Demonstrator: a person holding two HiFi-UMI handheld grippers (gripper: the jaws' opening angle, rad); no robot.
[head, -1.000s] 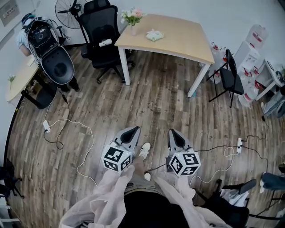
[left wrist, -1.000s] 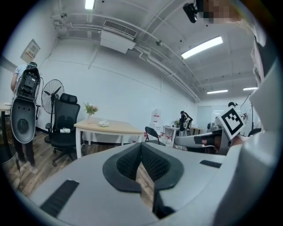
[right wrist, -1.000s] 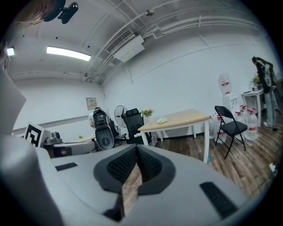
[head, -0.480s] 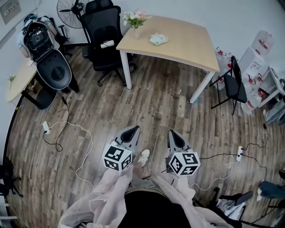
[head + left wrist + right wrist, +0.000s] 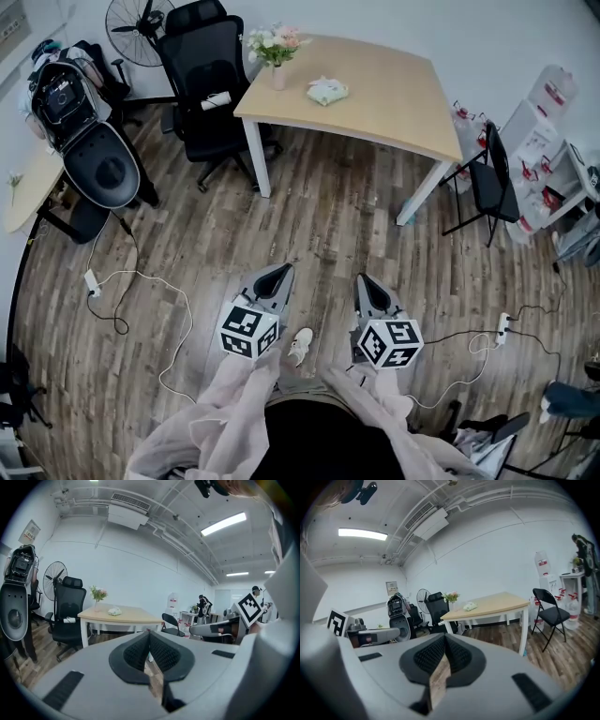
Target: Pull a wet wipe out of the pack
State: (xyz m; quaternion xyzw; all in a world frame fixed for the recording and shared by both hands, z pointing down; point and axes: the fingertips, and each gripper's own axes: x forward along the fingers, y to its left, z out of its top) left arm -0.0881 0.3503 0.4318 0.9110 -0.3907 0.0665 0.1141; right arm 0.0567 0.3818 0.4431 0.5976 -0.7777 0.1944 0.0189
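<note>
So: wipe pack (image 5: 327, 91) on far surface (image 5: 403, 94), well apart, straight ahead btw both; left hand-held gripper (image 5: 278, 273), right hand-held gripper (image 5: 364, 280) jaws together, empty; neither clearly nearer.

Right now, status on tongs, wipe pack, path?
Left tongs shut, empty; right tongs shut, empty. Wipe pack on table, far ahead, untouched. Only floor between; cables off to the sides.
</note>
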